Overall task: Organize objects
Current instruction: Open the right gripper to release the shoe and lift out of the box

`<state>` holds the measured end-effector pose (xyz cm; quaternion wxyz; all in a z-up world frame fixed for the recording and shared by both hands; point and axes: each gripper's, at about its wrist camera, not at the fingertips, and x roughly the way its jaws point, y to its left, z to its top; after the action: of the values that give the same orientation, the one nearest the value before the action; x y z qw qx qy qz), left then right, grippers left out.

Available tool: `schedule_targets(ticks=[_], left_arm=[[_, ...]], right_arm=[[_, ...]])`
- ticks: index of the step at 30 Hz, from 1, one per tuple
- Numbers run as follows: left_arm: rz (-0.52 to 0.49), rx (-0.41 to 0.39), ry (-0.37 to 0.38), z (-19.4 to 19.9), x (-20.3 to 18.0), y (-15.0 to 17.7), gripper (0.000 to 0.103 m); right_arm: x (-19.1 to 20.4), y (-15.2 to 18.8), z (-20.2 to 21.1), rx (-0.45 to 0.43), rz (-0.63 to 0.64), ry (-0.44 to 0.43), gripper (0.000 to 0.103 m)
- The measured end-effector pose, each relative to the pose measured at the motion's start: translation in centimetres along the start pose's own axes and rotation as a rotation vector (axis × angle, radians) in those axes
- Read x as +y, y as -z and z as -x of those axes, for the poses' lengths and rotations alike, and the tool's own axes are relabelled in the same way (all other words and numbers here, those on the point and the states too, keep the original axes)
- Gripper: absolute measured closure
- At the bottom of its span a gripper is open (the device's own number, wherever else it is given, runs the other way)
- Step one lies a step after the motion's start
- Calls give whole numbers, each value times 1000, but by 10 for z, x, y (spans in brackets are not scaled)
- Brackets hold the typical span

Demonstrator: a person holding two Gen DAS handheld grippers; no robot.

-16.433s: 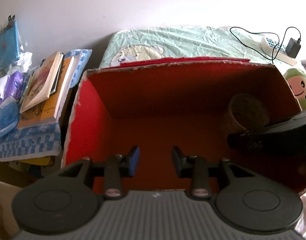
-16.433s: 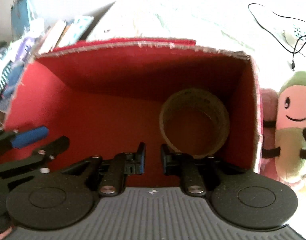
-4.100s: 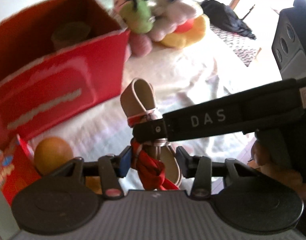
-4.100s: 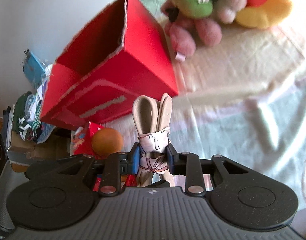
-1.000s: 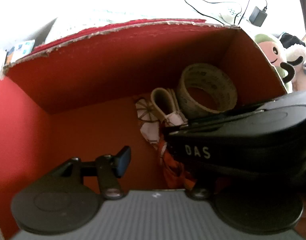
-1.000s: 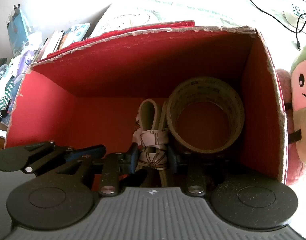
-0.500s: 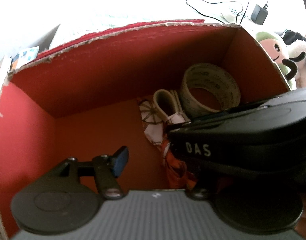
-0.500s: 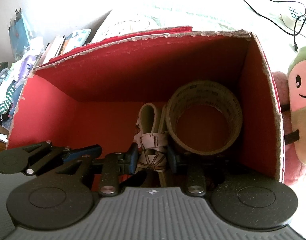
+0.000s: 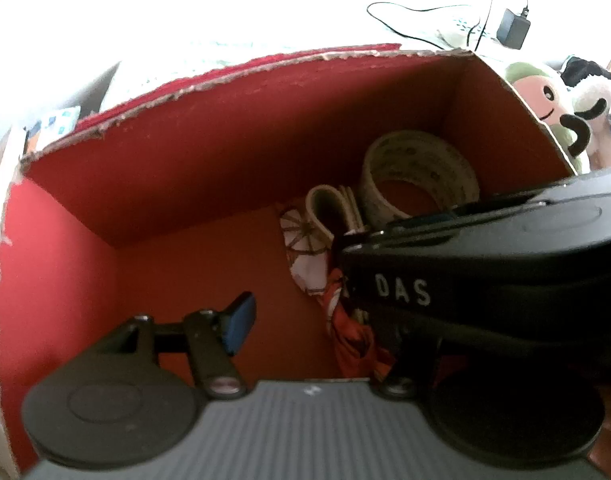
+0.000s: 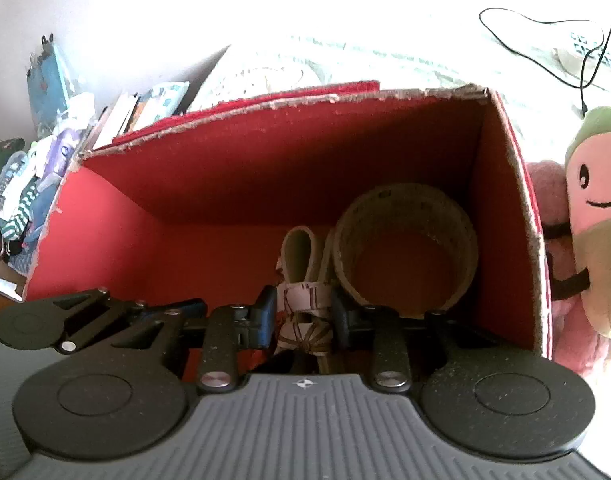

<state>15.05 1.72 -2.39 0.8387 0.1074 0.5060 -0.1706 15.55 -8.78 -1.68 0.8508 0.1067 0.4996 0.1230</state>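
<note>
Beige leather, folded into a loop and bound with a white and orange patterned scarf, makes up the strap bundle (image 10: pixel 303 280), which sits low inside the red cardboard box (image 10: pixel 265 168) with its loop pointing toward the box's far wall. The right gripper (image 10: pixel 303 314) has its blue-padded fingers (image 10: pixel 265 316) at either side of the bundle's wrapped middle; whether they press it or stand just clear cannot be told. The scarf's orange tail (image 9: pixel 347 340) hangs below that gripper. Just beside the bundle, toward the box's right wall, a roll of tape (image 10: pixel 405 256) stands on edge, its side touching the loop. The left gripper (image 9: pixel 317 324) reaches into the box on the bundle's other side, jaws spread wide with nothing between them, its far finger hidden behind the right gripper's body. Outside the box's right wall sits a plush toy (image 10: pixel 597 216) with a smiling pink face; a stack of books (image 10: pixel 137 108) lies beyond its left rear corner.
</note>
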Motion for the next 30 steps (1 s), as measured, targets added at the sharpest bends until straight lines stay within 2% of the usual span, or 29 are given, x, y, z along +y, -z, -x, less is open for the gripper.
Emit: schedule_targets(ticks=[7,13,19,30], left_arm=[[-15,-30,-23,6,-1,0,32],[6,-60,-51,23,3,1,32],[31,-99,-91,50,3,8,31],[69,-125,-112,92,2,30,28]], right_arm=[[-2,3,9,-43,-26,-11,74],[7,7,34,-126,15,42,72],[-1,17,67,-187,-50,11,72],[7,51,103,-261,-72,-59,72]])
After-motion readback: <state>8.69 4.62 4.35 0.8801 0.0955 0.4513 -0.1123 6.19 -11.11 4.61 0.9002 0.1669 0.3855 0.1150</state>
